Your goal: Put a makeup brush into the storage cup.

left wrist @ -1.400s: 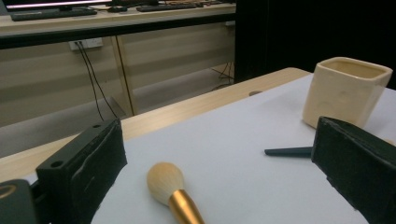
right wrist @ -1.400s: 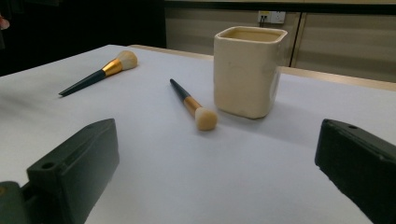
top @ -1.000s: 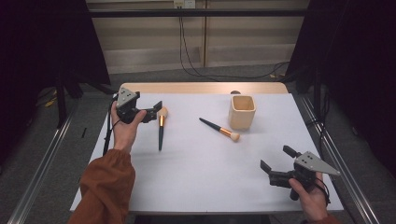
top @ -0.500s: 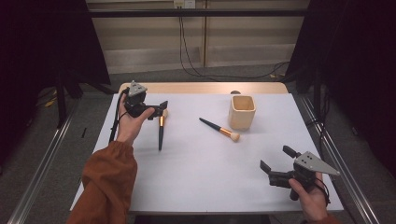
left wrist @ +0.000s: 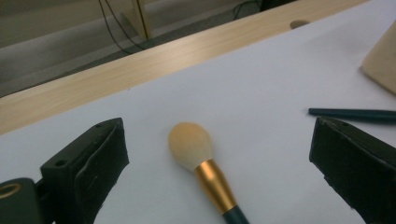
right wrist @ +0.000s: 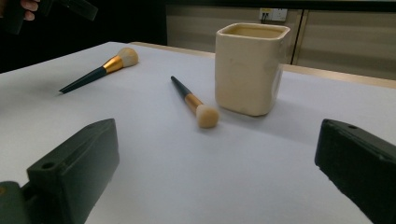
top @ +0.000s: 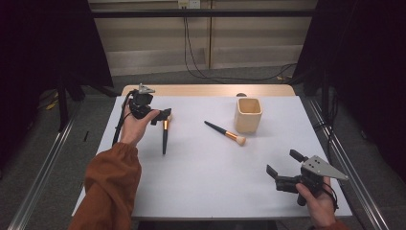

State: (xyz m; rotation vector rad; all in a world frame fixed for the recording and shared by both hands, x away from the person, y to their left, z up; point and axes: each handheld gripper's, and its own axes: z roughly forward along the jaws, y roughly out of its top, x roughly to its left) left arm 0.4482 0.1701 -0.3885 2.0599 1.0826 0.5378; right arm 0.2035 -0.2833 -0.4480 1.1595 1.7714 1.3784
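Note:
A large makeup brush (top: 164, 137) with a dark handle, gold ferrule and pale head lies on the white table (top: 201, 187) at the far left. My left gripper (top: 162, 116) hovers open over its head; in the left gripper view the brush head (left wrist: 190, 149) lies on the table between the wide-spread jaws of the left gripper (left wrist: 219, 133). A smaller brush (top: 225, 132) lies near the middle, beside a cream square cup (top: 248, 115). At the near right my right gripper (top: 282, 163) is open and holds nothing; from the right gripper (right wrist: 215, 140) I see the cup (right wrist: 250, 70) and both brushes ahead.
A bare wooden strip (top: 206, 90) runs along the table's far edge. Metal rails (top: 43, 167) flank the table on the floor. Cables (top: 191, 52) hang behind the table. The person's orange sleeve (top: 110, 187) lies over the near left part.
The left hand has turned and shifted slightly toward the far edge, which brings the grey plate on top of the gripper. The right gripper and both brushes have stayed put.

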